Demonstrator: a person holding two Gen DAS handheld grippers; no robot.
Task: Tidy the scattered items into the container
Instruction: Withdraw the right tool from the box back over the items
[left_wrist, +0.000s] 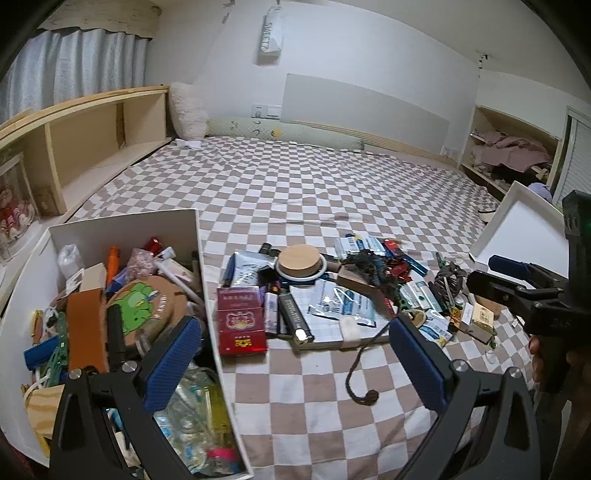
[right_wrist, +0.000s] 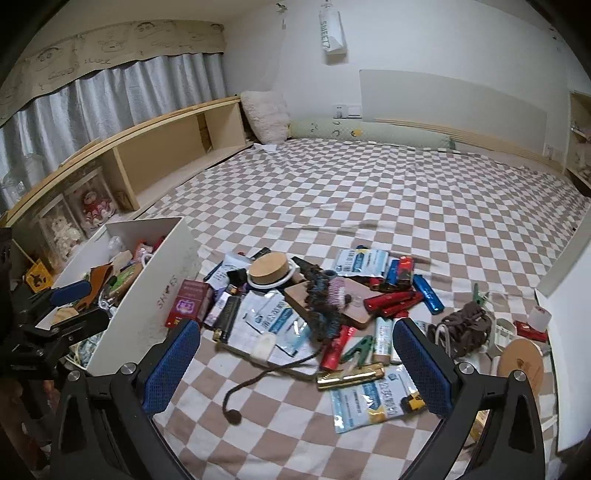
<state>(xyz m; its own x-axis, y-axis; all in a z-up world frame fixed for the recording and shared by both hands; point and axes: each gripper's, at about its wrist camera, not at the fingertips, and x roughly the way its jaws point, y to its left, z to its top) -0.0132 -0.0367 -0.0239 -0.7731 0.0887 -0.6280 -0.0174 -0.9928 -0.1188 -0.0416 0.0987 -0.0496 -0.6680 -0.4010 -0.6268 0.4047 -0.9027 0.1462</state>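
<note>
Checkered bedding (left_wrist: 295, 192) in beige and white covers the bed under both my grippers, with a white wall and a wooden shelf behind. My left gripper (left_wrist: 295, 354) has its blue fingers spread wide and nothing is between them. Its left finger hangs over the white container (left_wrist: 122, 225), which is full of small things; a round cork piece with a green frog (left_wrist: 142, 301) lies on top, just ahead of that finger. Ahead of the left gripper and between its fingers I see the red cigarette box (left_wrist: 240, 317), right beside the container wall, and a black lighter (left_wrist: 295, 314) next to it. A wooden lid (left_wrist: 299, 260) sits further ahead in the pile.

My right gripper (right_wrist: 295, 354) is also wide open and holds nothing. Just in front of it lies a dark cord with a knot end (right_wrist: 258, 380), and a gold clip (right_wrist: 351, 373) is near its right finger. To the left of this gripper the container stands, well apart from the red tubes (right_wrist: 391, 299) ahead.
</note>
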